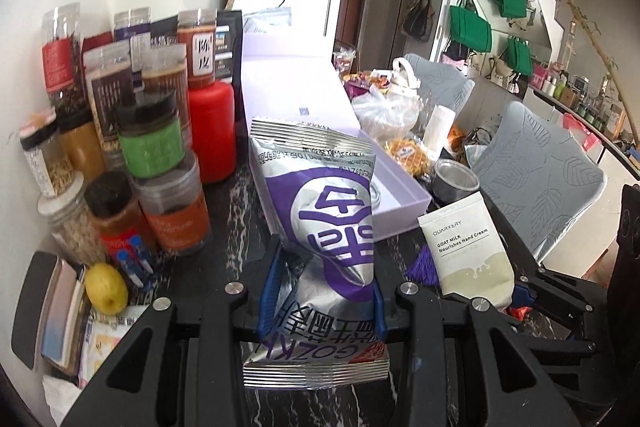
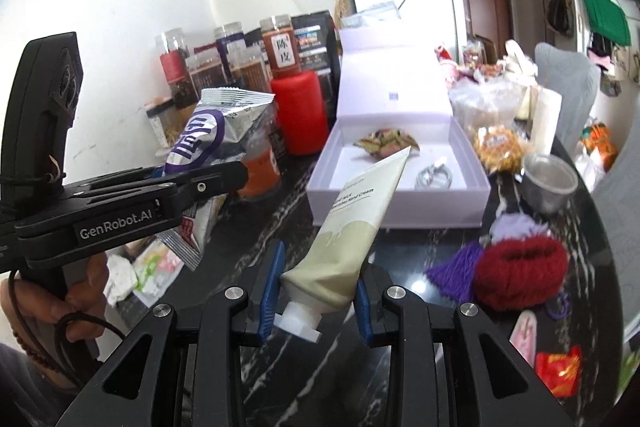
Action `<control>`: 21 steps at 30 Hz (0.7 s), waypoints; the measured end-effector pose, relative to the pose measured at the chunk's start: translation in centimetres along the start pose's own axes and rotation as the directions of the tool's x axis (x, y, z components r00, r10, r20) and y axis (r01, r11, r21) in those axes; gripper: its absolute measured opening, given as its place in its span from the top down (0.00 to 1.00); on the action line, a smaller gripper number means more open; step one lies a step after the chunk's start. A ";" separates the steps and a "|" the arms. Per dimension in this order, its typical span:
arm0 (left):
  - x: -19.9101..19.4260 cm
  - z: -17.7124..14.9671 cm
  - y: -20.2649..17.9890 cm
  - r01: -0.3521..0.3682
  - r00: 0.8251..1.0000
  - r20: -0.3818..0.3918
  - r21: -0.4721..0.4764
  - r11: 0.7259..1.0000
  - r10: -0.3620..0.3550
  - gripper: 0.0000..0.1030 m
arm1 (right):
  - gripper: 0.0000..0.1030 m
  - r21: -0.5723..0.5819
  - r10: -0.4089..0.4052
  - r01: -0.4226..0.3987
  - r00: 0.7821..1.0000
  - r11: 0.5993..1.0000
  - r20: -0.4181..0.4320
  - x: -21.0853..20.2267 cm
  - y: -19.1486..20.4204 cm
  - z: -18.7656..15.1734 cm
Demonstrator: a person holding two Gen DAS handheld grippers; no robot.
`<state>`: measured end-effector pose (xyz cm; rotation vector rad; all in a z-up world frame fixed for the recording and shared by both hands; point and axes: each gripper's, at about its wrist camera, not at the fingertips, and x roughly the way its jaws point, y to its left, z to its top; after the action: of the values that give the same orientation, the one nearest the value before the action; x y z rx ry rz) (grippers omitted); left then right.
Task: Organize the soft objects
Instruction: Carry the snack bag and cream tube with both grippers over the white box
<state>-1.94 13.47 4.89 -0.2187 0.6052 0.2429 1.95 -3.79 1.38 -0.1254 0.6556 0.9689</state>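
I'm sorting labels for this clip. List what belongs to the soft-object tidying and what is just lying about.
In the job:
- silver and purple snack bag, held by the left gripper
- hand cream tube, held by the right gripper
- open lavender box
- red yarn ring

Lying about:
- spice jars
- red bottle
- lemon
- metal cup

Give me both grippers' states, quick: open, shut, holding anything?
Left gripper: shut on the silver and purple snack bag, lifted off the table.
Right gripper: shut on the hand cream tube, near its cap end.
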 end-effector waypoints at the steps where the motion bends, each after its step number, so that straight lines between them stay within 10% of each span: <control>1: 0.0 0.5 -0.1 0.001 1.000 0.011 0.006 1.000 -0.001 0.65 | 0.69 -0.006 -0.002 0.002 1.000 1.000 0.009 -0.1 0.0 0.5; 21: 3.1 9.3 -0.9 0.045 0.989 0.138 0.070 0.997 -0.054 0.65 | 0.69 -0.024 -0.023 0.025 0.996 0.999 0.087 1.5 -4.0 10.1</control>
<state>5.75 15.67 10.60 -0.1504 0.4670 0.1882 10.40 -1.11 7.91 -0.1126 0.5613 0.9543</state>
